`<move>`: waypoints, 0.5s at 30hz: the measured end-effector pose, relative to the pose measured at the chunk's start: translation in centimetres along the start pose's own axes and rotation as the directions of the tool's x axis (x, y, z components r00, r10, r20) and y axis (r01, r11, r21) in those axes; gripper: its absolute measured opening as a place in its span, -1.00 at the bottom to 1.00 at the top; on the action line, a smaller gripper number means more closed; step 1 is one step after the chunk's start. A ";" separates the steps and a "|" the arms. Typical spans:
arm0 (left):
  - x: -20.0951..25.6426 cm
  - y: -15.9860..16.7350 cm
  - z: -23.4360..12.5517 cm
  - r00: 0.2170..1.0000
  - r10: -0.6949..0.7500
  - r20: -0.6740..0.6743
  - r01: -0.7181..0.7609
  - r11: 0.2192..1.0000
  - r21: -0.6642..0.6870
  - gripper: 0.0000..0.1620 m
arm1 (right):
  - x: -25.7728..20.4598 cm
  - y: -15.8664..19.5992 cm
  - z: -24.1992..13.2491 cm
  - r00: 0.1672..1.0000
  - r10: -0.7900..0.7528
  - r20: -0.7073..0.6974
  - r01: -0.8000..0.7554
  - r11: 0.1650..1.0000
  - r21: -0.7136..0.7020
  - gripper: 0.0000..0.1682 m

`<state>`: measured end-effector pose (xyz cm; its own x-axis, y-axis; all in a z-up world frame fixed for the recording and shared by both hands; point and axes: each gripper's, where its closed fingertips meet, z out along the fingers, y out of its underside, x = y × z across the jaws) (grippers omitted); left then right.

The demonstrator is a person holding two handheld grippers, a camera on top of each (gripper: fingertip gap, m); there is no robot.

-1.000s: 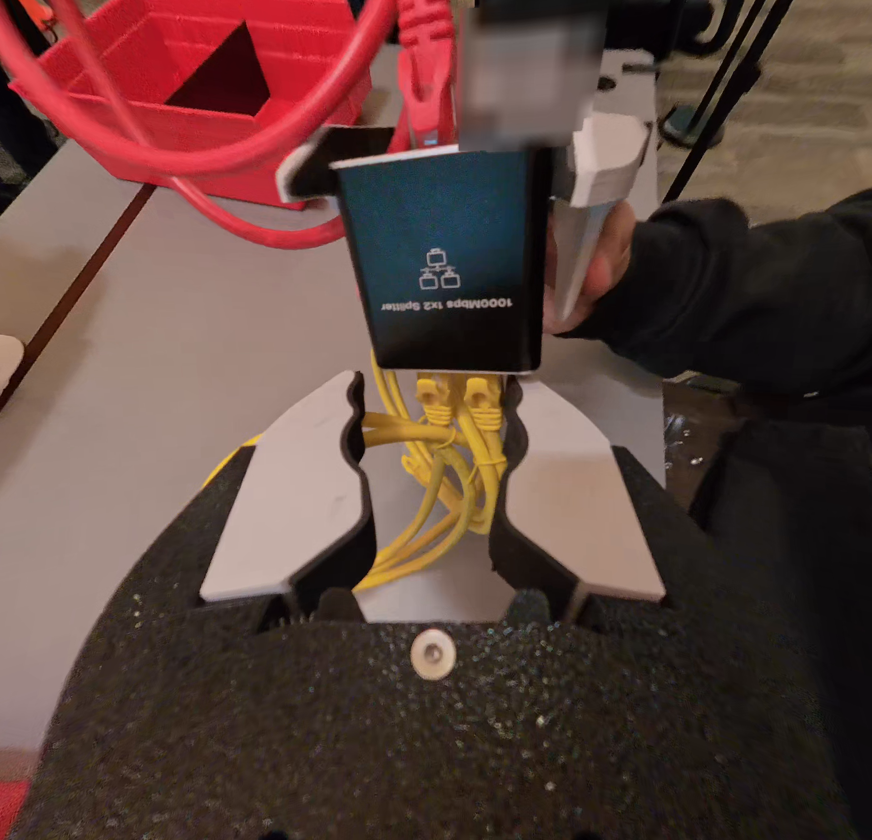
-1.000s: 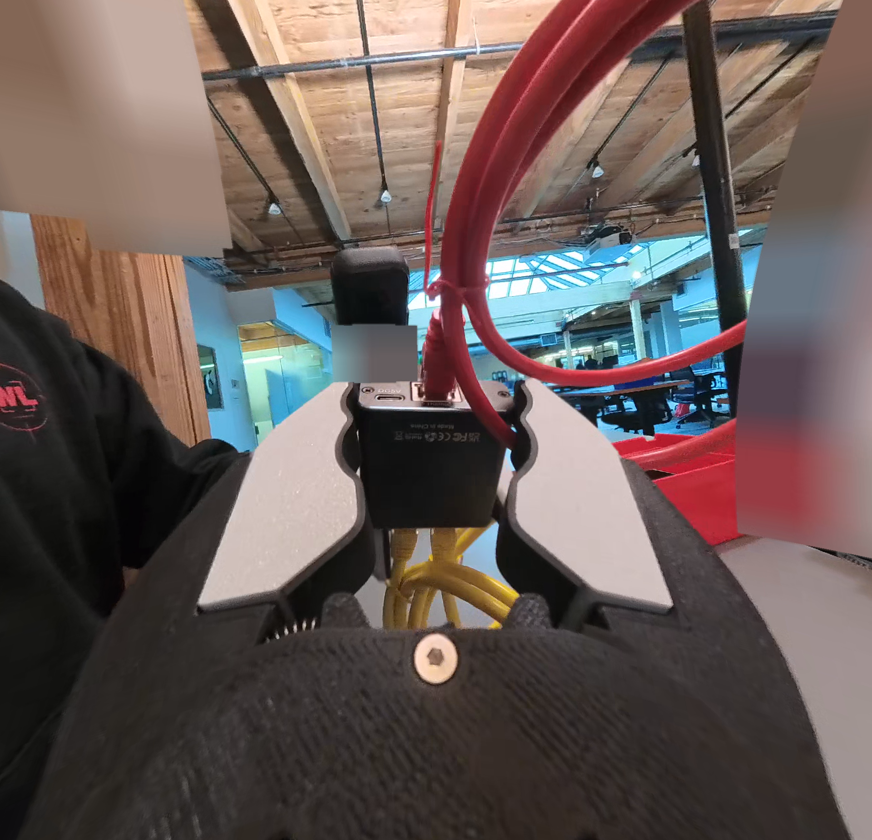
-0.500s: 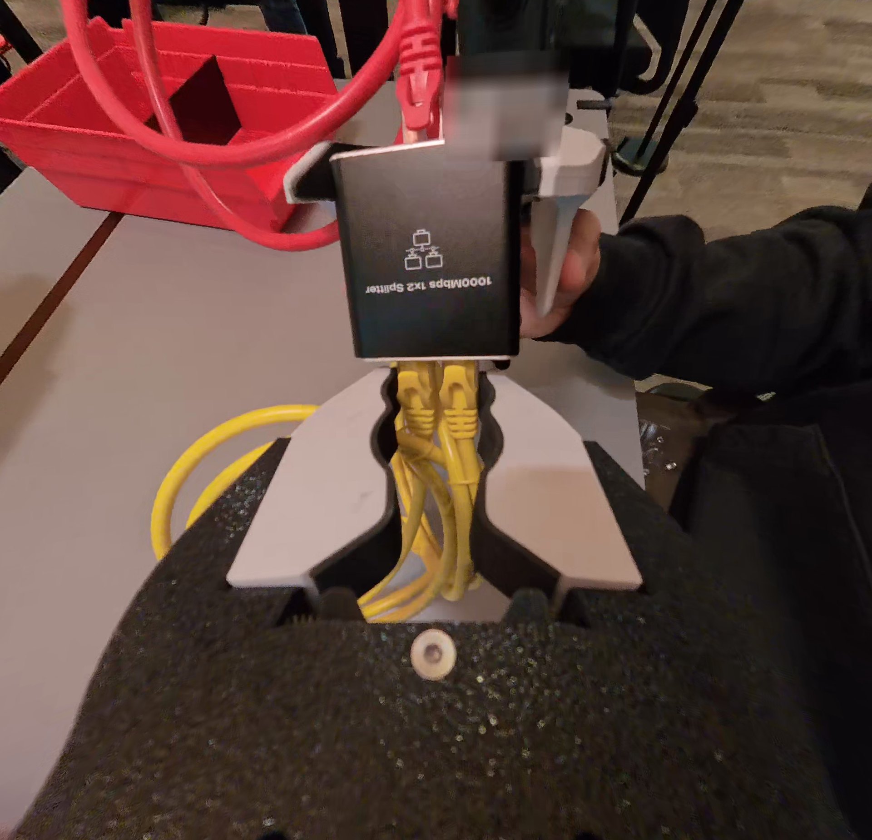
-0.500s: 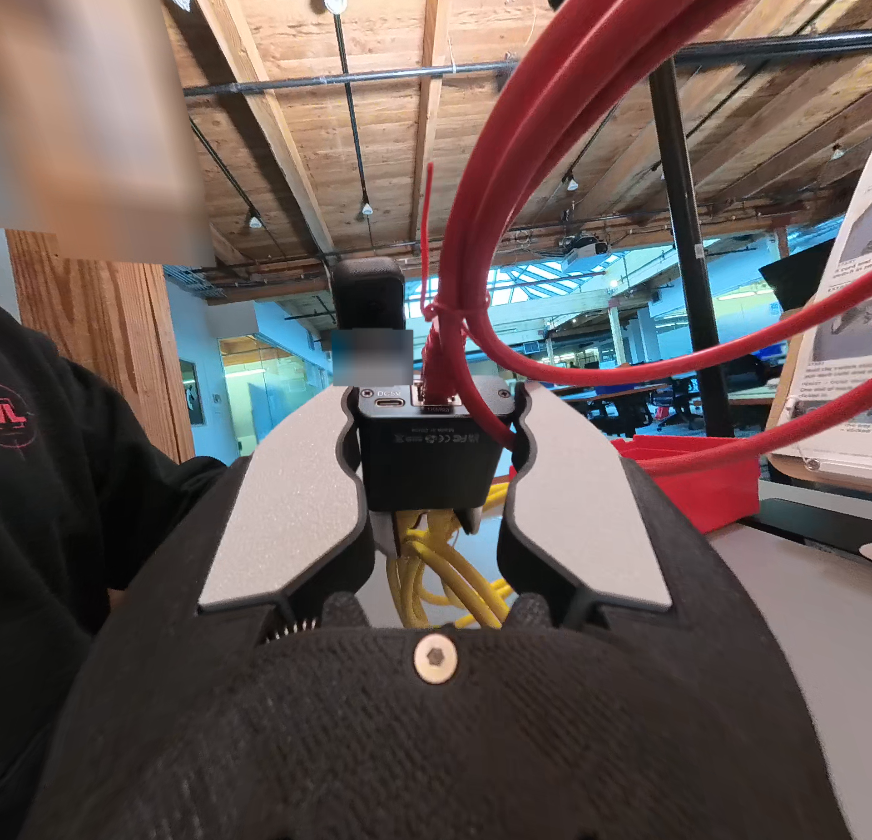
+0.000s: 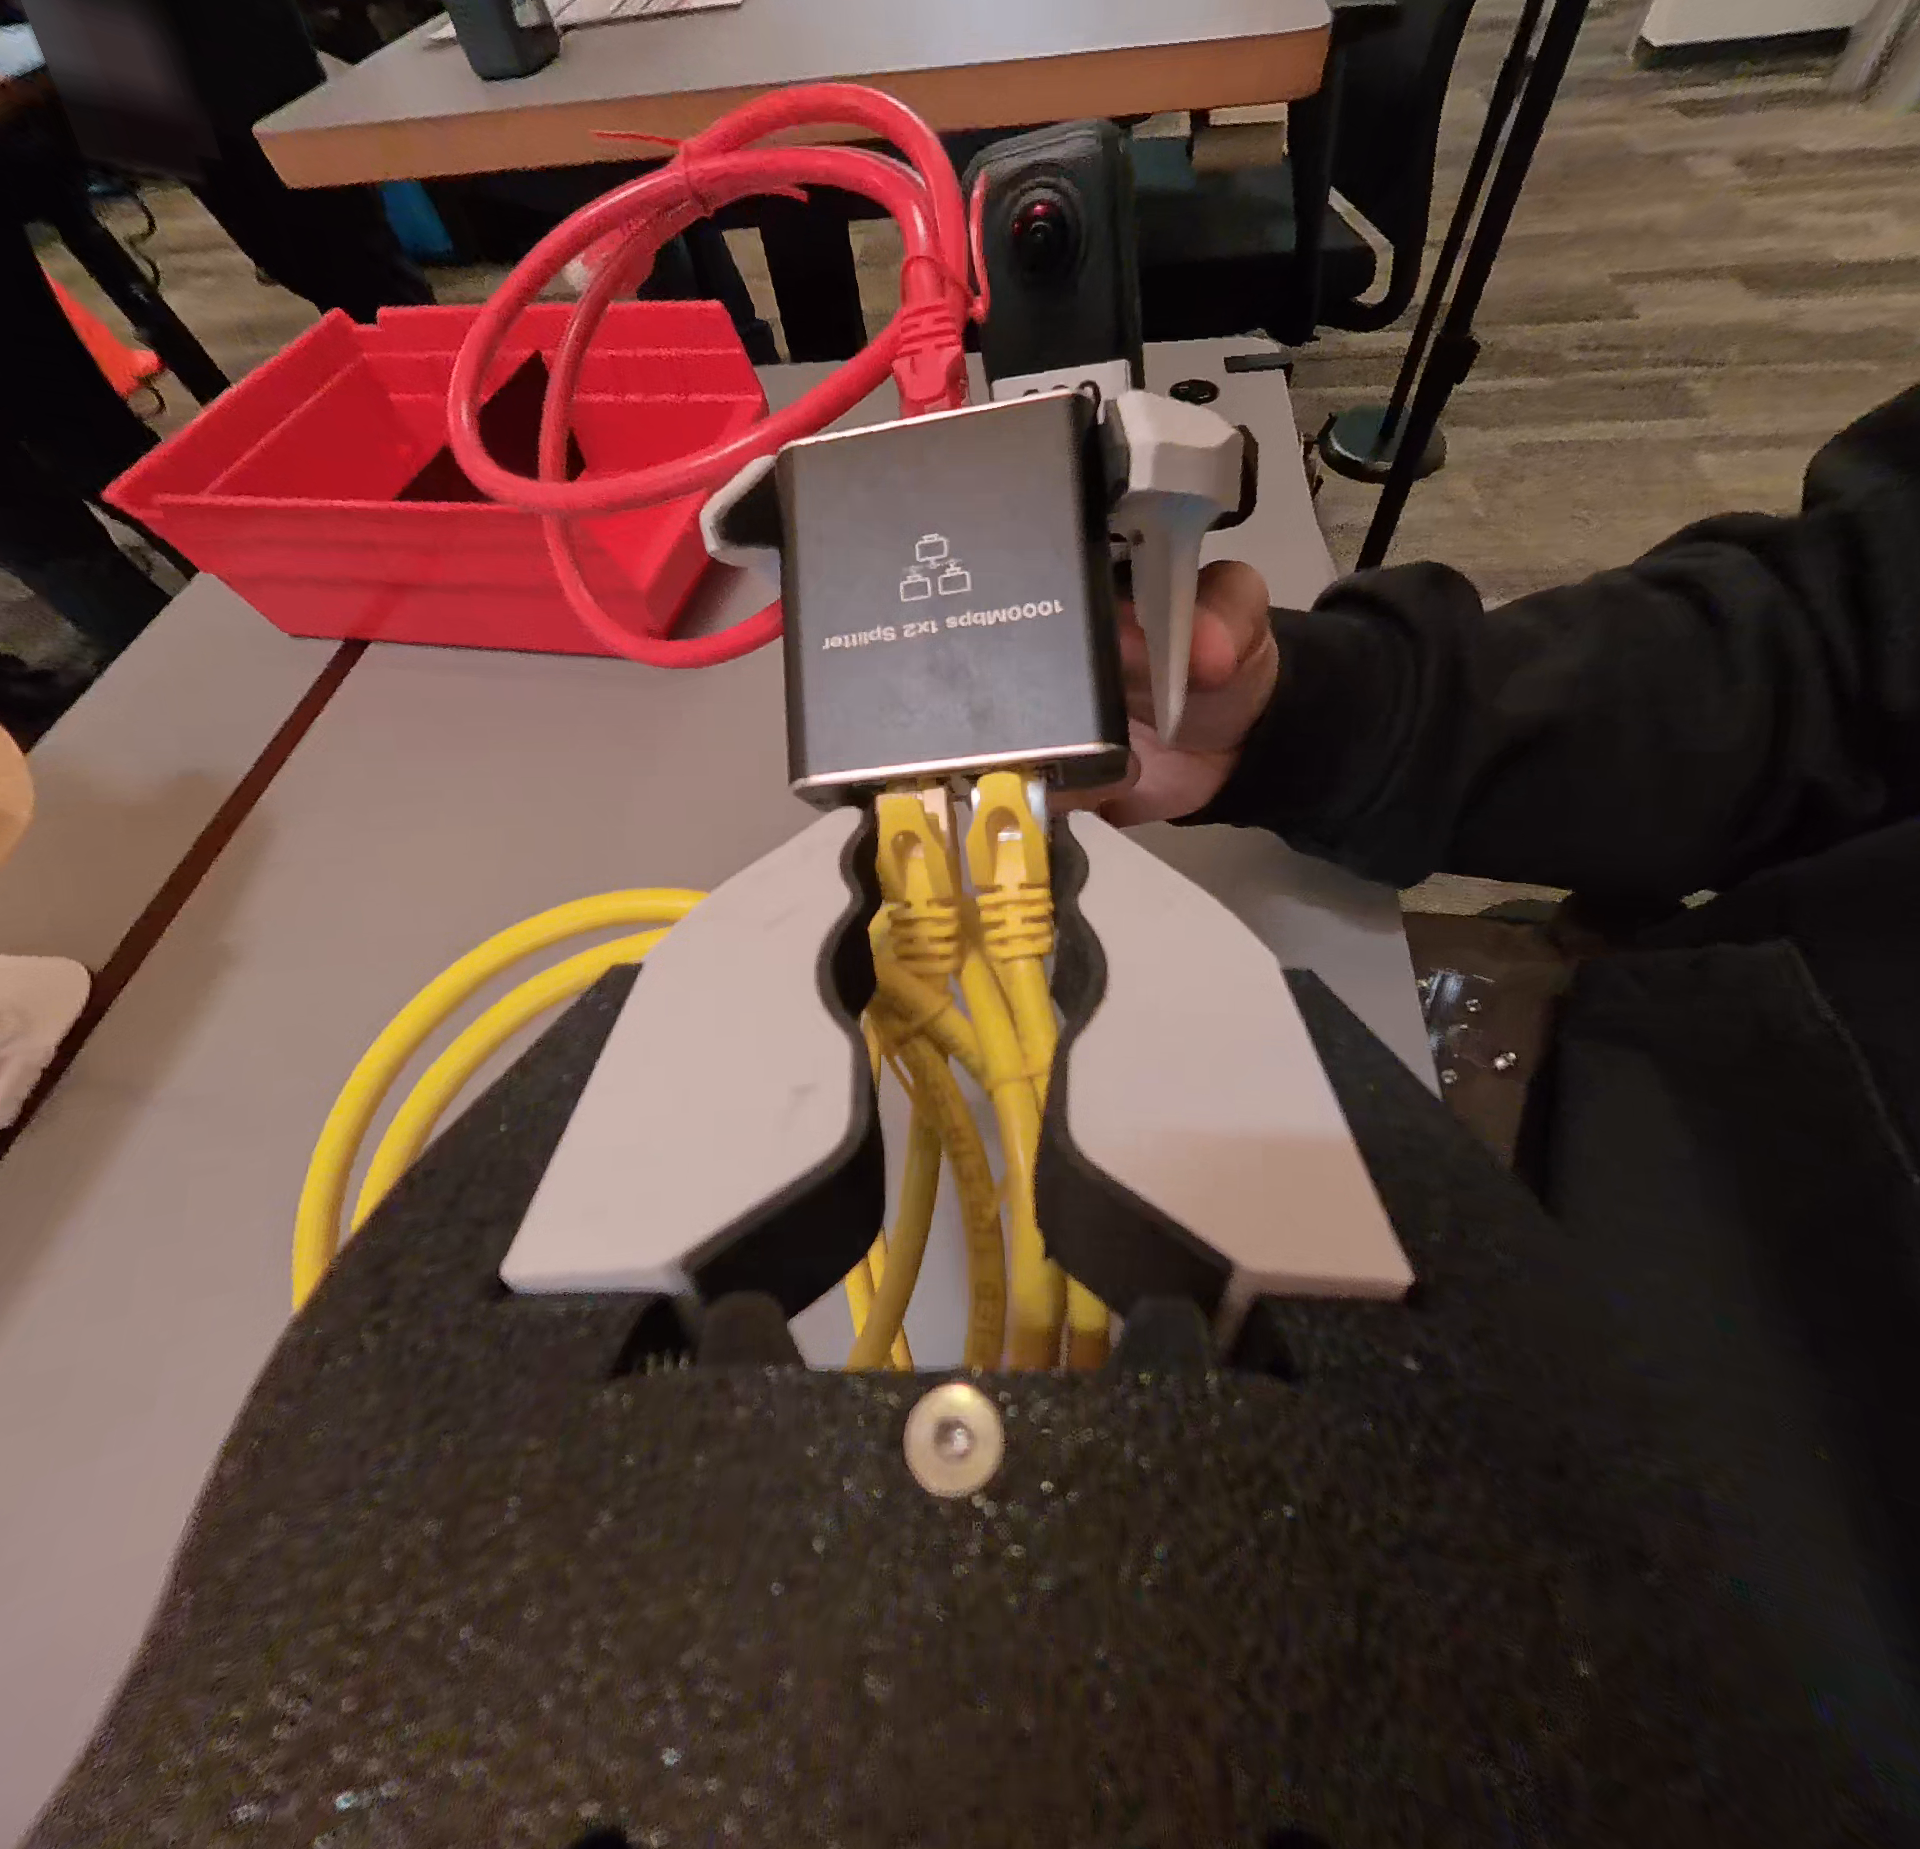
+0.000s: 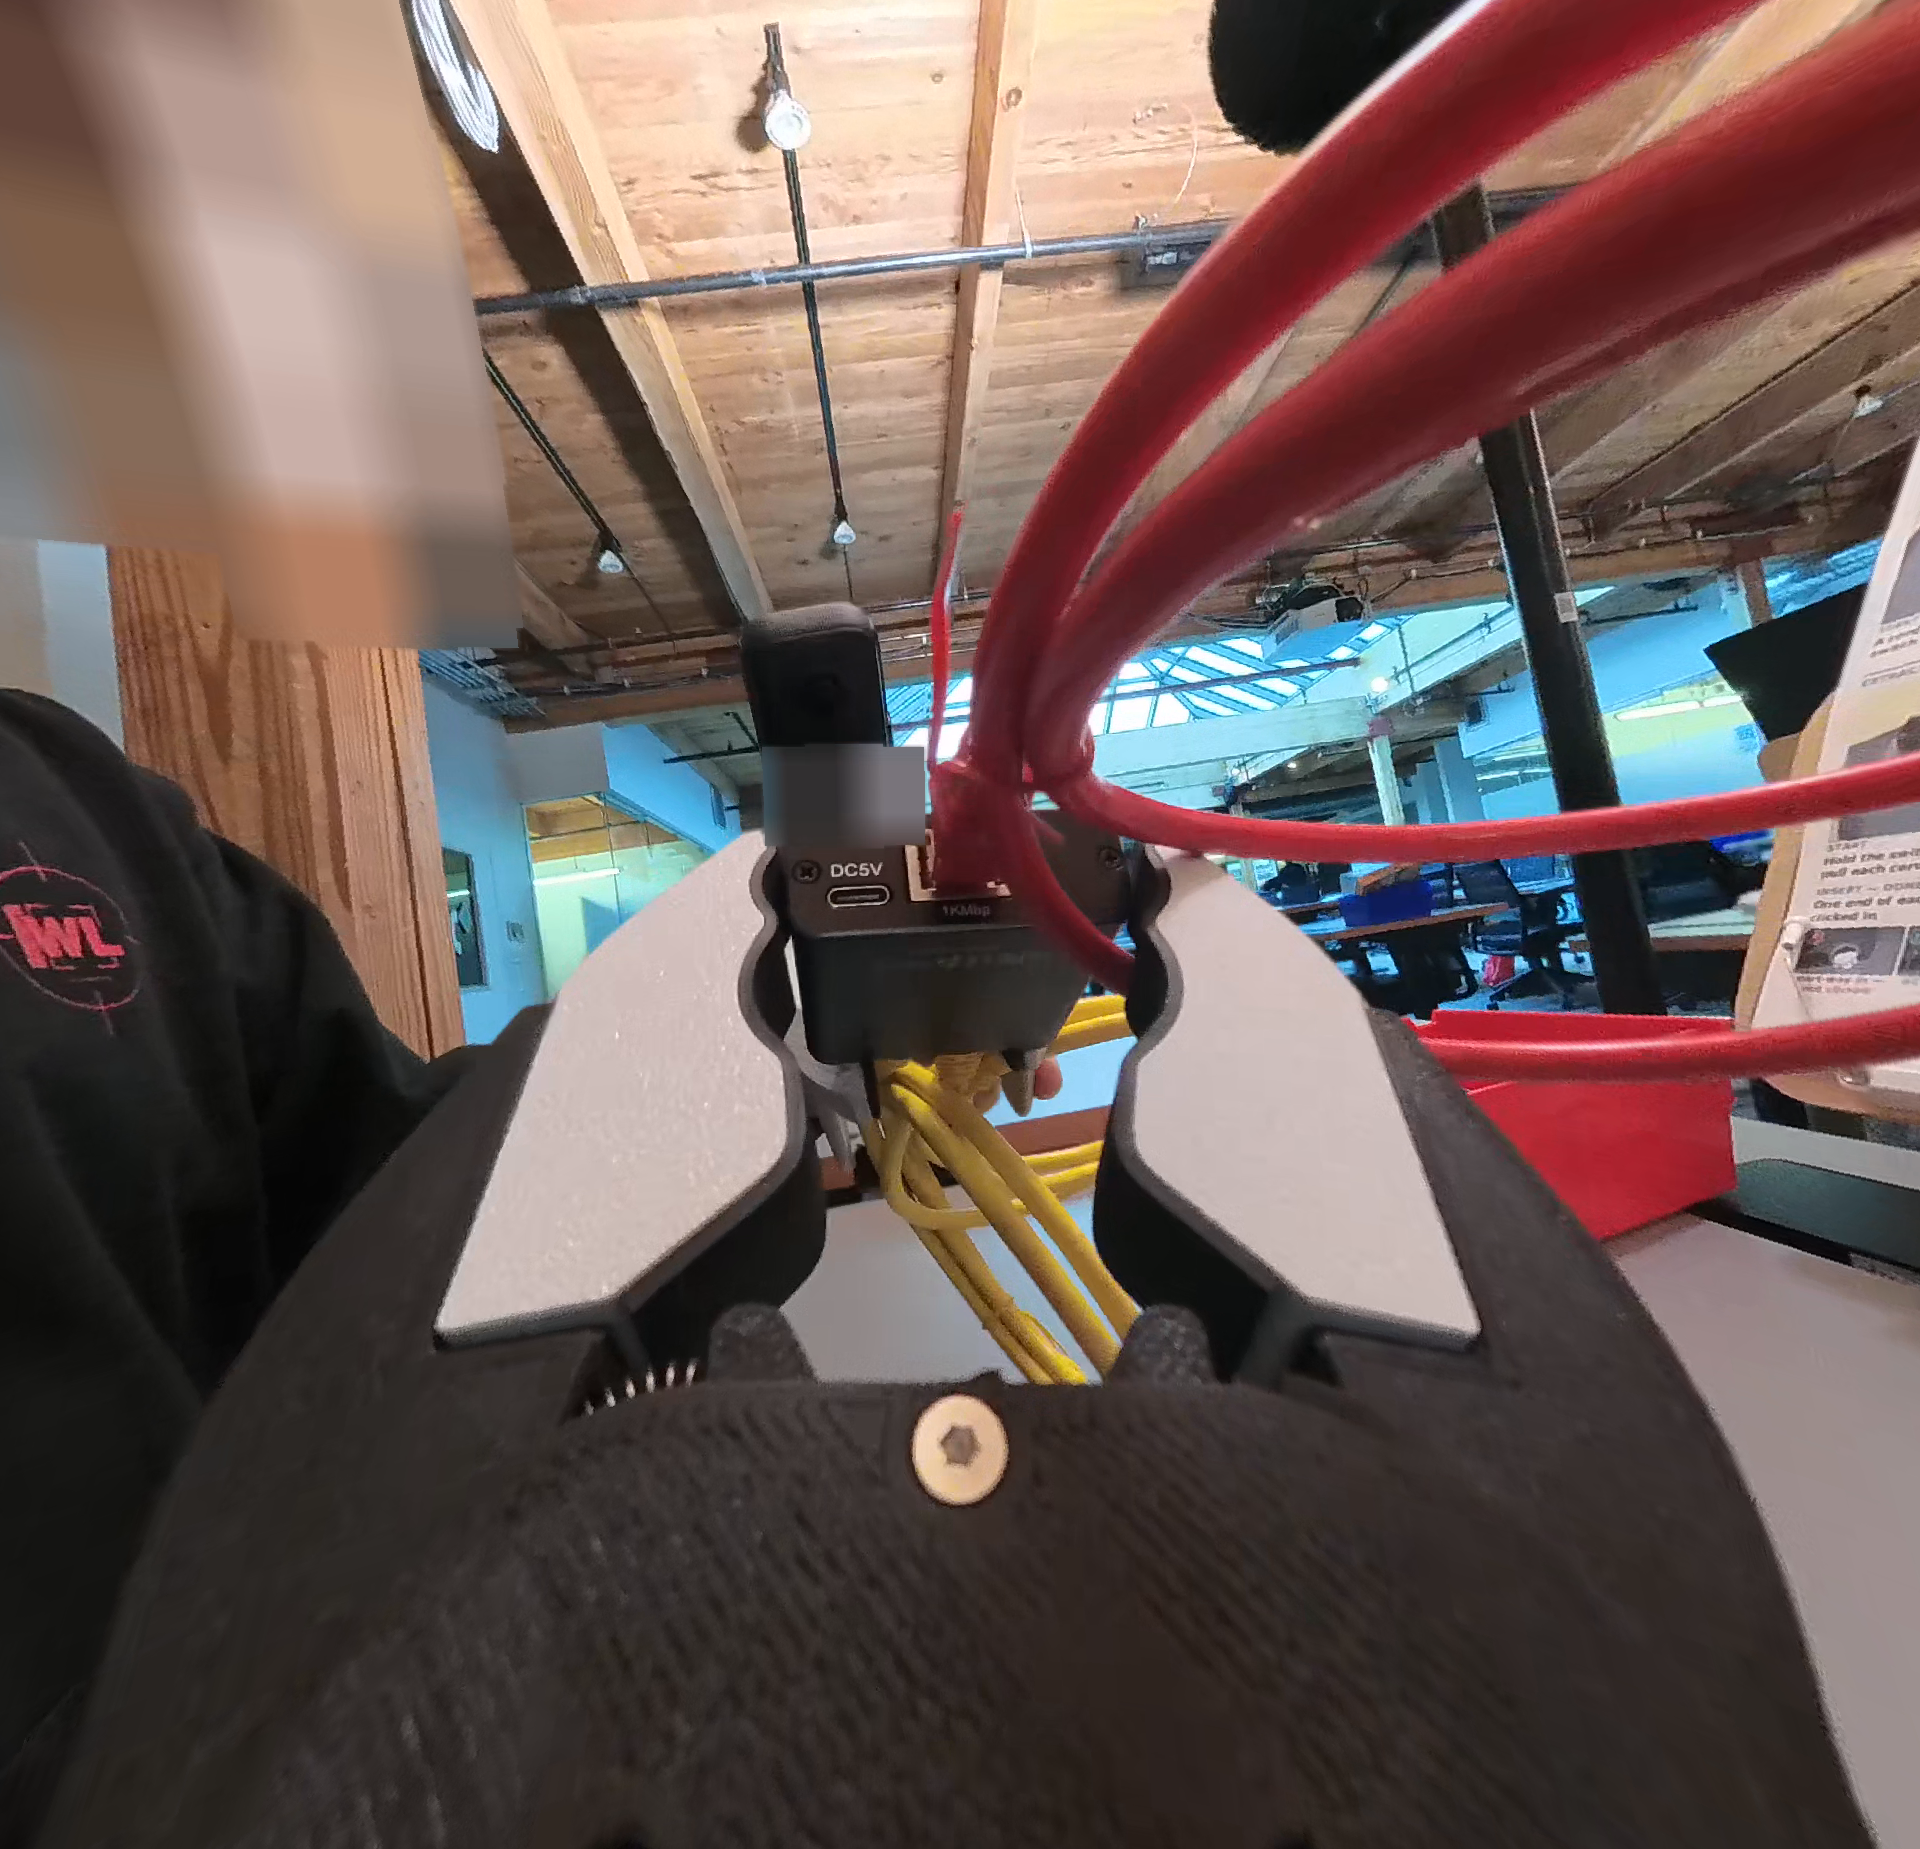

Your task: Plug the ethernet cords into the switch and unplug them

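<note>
A black switch is held above the grey table. My right gripper is shut on the switch's sides. Its finger shows beside the switch in the left wrist view. A red ethernet cord is plugged into the switch's far end and loops up. Two yellow plugs sit side by side in the near end. My left gripper is shut on these two plugs, just below the switch. Their yellow cords run back between my fingers.
A red bin stands on the table at the back left. A yellow cord loop lies on the table at left. The person's hand and black sleeve are at right. Another table and tripod legs stand behind. The left gripper's tips are roughly 5 centimeters from the right gripper's.
My left gripper has closed from open onto the two yellow plugs. The switch has tilted so that its red cord end points up and away. The right gripper has kept its hold.
</note>
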<state>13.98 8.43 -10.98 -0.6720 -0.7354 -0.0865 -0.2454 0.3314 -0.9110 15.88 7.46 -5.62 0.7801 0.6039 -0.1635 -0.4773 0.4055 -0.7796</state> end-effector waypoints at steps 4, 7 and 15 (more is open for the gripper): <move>0.3 -0.7 -0.1 0.999 0.035 0.002 -0.035 0.997 0.066 -0.60 | -0.6 -0.6 0.4 1.000 -0.021 -0.002 0.021 1.000 0.014 -0.24; 0.4 -1.9 -0.4 1.000 0.005 0.028 -0.010 0.982 0.191 -0.57 | -0.5 -1.4 0.4 1.000 -0.001 0.000 0.001 0.999 0.055 -0.24; 0.6 -1.8 0.1 0.999 -0.037 0.037 0.028 0.972 0.233 -0.47 | -0.1 -1.7 -0.1 0.999 0.044 0.004 -0.044 0.995 0.093 -0.24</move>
<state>14.10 7.32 -9.44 -0.6358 -0.7689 -0.0674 -0.0944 0.1641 -0.9819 16.65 6.67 -4.33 0.7566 0.6240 -0.1955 -0.5470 0.4402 -0.7120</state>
